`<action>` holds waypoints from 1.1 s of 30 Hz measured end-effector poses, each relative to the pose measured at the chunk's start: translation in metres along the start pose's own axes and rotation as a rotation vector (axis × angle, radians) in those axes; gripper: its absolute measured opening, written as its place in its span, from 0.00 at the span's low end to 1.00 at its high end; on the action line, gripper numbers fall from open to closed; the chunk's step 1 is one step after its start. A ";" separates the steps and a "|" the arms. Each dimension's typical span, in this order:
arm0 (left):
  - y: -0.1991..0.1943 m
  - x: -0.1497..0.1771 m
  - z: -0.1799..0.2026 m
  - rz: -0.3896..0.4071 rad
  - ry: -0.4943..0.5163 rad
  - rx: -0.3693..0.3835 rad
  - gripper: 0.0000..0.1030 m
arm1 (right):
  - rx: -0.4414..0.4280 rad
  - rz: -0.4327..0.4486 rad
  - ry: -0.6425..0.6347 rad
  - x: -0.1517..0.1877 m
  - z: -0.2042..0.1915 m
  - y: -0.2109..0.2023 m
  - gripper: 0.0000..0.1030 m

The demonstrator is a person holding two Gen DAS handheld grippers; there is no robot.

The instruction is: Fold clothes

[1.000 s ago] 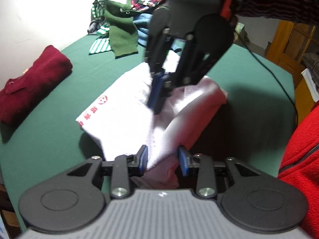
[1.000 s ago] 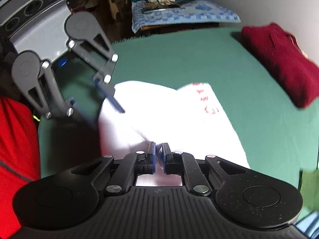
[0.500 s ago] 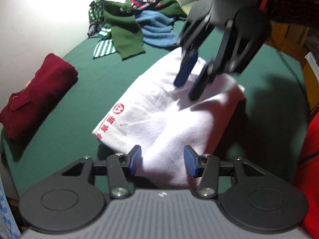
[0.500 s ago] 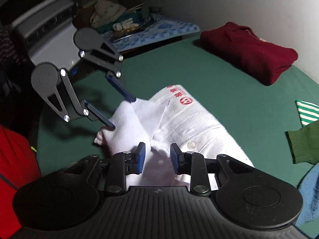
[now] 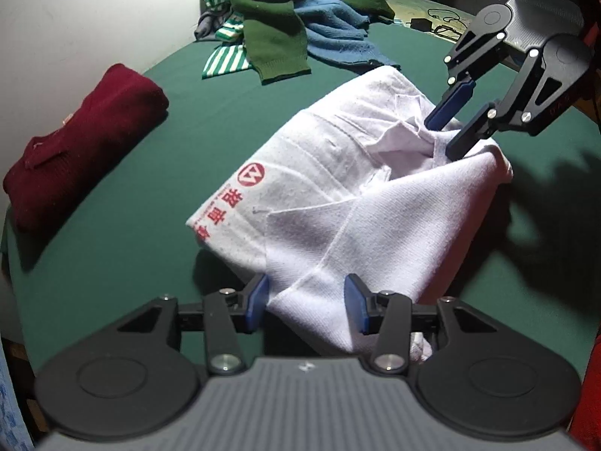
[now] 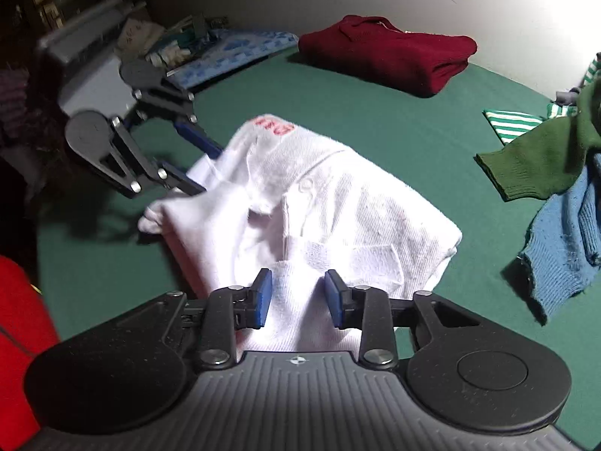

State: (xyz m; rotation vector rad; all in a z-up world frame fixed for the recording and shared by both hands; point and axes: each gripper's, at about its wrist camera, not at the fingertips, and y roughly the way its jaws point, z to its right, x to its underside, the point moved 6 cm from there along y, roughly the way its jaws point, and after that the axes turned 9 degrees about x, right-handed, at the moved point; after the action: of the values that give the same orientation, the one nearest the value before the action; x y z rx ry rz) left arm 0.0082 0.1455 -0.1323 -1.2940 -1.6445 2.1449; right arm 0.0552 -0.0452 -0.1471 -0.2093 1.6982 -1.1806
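Observation:
A white shirt [image 5: 338,195] with a red logo lies half folded on the green table [image 5: 188,120]. At the near end, my left gripper [image 5: 306,300] has a thick fold of the shirt filling the gap between its pads. At the far right end, my right gripper [image 5: 450,127] is closing on a bunched ridge of the fabric. In the right wrist view, the shirt [image 6: 357,218] runs between the blue pads of my right gripper [image 6: 296,293]. My left gripper [image 6: 203,165] holds the opposite corner there, which droops just above the table.
A folded dark red sweater [image 5: 82,143] rests near the table's left edge by the wall. At the far end is a pile of unfolded clothes [image 5: 278,30] in green, blue, plaid and stripes. A person's red garment [image 6: 18,319] is at the near side. A cluttered blue-covered surface [image 6: 225,49] stands beyond the table.
My right gripper has moved from the shirt's middle, close to my left gripper, out to the far end. Its jaws went from shut to partly apart. My left jaws widened slightly.

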 end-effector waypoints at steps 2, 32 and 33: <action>0.000 -0.001 0.001 -0.002 0.009 -0.007 0.46 | 0.024 0.006 -0.039 0.004 -0.004 0.000 0.11; 0.007 -0.013 0.029 0.079 0.041 -0.072 0.55 | 0.227 0.148 0.008 0.004 -0.011 0.010 0.16; 0.009 -0.012 0.028 0.081 0.029 -0.068 0.55 | 0.244 0.136 -0.016 0.006 -0.012 0.014 0.11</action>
State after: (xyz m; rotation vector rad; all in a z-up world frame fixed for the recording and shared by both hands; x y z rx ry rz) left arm -0.0002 0.1148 -0.1322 -1.4268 -1.6960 2.1215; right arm 0.0485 -0.0348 -0.1617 0.0467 1.5134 -1.2667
